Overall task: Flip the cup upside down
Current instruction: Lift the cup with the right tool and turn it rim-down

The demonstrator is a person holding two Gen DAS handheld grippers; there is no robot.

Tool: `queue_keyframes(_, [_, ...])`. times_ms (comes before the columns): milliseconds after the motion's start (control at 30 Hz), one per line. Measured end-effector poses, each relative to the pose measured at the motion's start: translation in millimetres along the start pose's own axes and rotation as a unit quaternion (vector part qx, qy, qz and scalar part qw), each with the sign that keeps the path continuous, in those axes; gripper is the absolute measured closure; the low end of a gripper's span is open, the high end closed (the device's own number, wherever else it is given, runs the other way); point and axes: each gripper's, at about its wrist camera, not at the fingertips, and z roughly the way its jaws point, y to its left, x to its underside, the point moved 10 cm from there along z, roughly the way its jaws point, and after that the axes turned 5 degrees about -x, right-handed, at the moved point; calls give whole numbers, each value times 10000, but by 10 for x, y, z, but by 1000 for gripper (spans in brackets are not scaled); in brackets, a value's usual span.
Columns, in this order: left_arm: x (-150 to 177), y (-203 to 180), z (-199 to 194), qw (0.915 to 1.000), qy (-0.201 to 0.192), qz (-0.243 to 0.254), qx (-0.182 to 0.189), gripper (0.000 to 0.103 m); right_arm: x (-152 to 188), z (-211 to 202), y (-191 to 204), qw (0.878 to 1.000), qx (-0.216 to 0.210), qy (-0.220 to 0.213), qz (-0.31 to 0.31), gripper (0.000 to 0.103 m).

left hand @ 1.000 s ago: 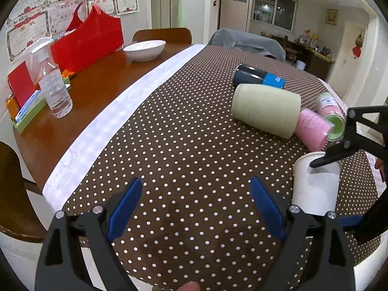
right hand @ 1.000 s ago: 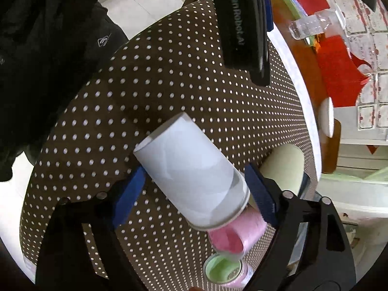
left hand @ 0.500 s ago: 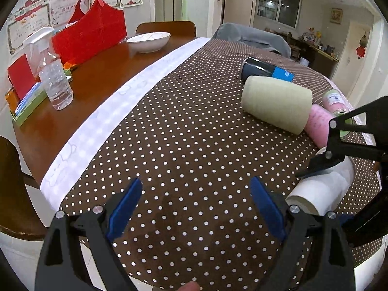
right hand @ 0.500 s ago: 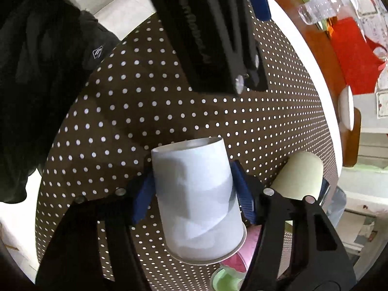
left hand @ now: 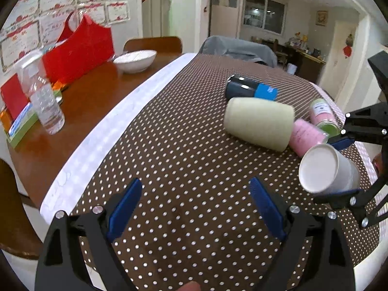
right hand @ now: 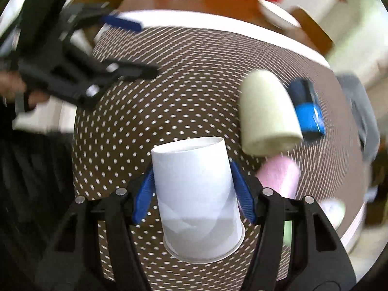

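A white paper cup is clamped between the blue pads of my right gripper, held above the dotted brown tablecloth. Its base points away from the camera and its rim toward the camera. In the left wrist view the cup shows at the right, tilted on its side in the air, with its base facing the camera. My left gripper is open and empty over the cloth, left of the cup.
A cream cup, a pink cup, a dark blue bottle and a green-lidded jar lie on the cloth behind. A white bowl, red bag and spray bottle stand on the bare wood at left.
My right gripper has rotated with the white cup, turning it from upright through its side. The right view is motion-blurred. The left gripper has stayed open in place.
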Motion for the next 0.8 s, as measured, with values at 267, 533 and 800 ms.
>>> queue_keyframes(267, [-29, -160, -185, 9991, -284, 272, 176, 14, 33, -357, -182, 9740, -232, -1108, 1963, 43])
queue_keyframes(533, [-6, -101, -345, 9985, -436, 270, 182, 14, 199, -470, -423, 8987, -263, -2293, 3730, 43])
queue_keyframes(800, [-24, -175, -508, 9973, -593, 275, 325, 14, 319, -519, -452, 8359, 563, -3300, 4349, 43])
